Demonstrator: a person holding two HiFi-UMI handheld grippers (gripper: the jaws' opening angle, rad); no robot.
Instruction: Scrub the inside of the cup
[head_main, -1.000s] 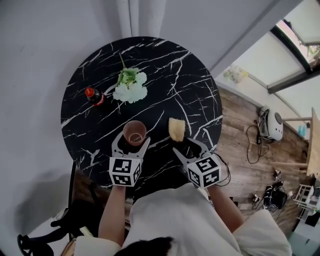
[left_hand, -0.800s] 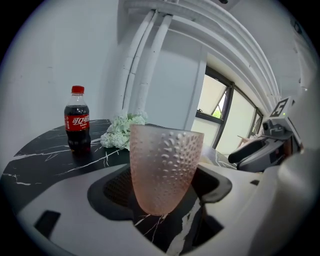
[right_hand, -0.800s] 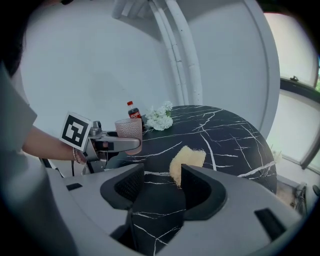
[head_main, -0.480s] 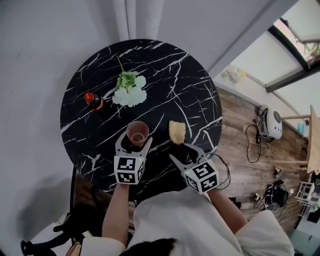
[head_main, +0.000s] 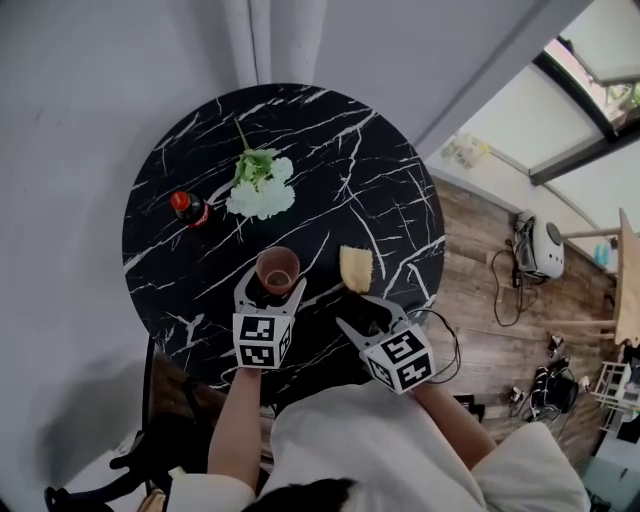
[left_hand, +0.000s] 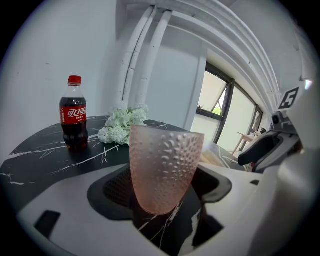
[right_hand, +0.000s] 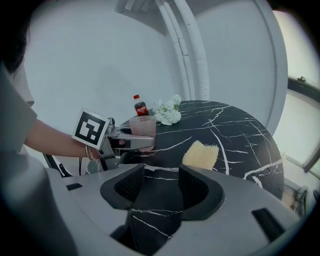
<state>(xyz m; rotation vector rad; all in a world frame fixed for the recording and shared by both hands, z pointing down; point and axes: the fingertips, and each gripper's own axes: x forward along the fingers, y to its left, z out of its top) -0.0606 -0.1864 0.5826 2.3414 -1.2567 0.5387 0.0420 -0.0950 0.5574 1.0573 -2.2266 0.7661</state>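
A pink dimpled cup (head_main: 278, 268) stands upright on the round black marble table (head_main: 380, 180). My left gripper (head_main: 272, 284) is open with a jaw on each side of the cup. In the left gripper view the cup (left_hand: 166, 165) fills the middle, with a small gap to each pad, and the left gripper (left_hand: 165, 186) is not closed on it. A yellow sponge (head_main: 355, 267) lies flat to the cup's right. My right gripper (head_main: 366, 311) is open and empty, a little short of the sponge (right_hand: 201, 154). The right gripper (right_hand: 161, 187) has only tabletop between its jaws.
A small cola bottle (head_main: 188, 207) with a red cap stands at the table's left. A bunch of white flowers (head_main: 260, 185) lies behind the cup. The table's near edge runs just under both grippers, and a wooden floor (head_main: 500, 340) lies to the right.
My right gripper has drawn back a little from the sponge, toward the person. The left gripper stays around the cup. Cup and sponge have not moved.
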